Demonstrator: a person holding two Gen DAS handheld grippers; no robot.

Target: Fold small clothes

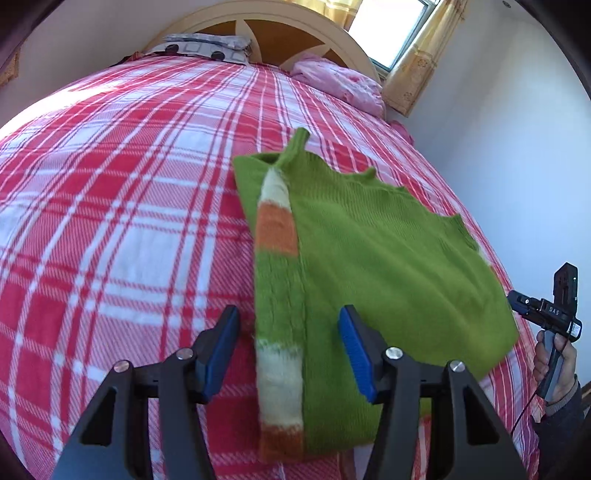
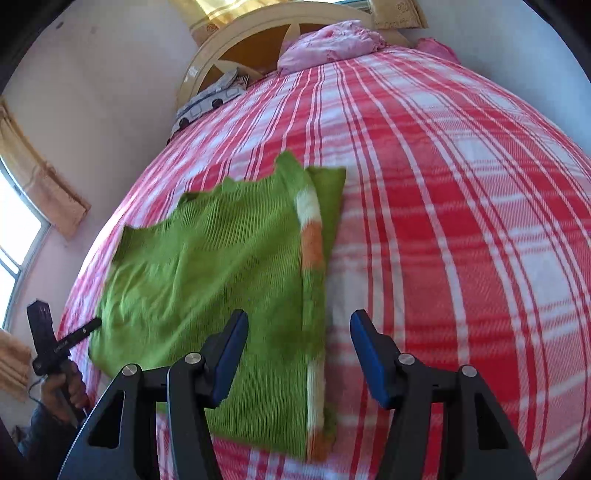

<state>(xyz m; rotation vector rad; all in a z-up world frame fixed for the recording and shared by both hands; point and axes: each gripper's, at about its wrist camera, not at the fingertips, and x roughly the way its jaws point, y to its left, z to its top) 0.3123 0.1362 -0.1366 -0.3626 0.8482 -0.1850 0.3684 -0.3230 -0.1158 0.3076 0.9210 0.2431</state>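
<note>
A small green knit sweater [image 1: 388,266] lies flat on the red and white plaid bed cover [image 1: 110,221]. In the left wrist view a sleeve [image 1: 277,236] striped cream and orange lies folded along its left edge. My left gripper [image 1: 288,339] hovers open just above that sleeve, its blue pads apart and pressing nothing. In the right wrist view the sweater [image 2: 207,273] shows a striped sleeve [image 2: 314,240] along its right edge. My right gripper [image 2: 299,339] stands open over that edge, holding nothing.
A hand [image 1: 557,365] with the other gripper shows at the sweater's right side, and likewise a hand [image 2: 62,387] at the left of the right wrist view. A grey pillow [image 1: 207,46] and a pink pillow [image 1: 340,81] lie by the headboard [image 1: 273,22]. Walls stand close behind.
</note>
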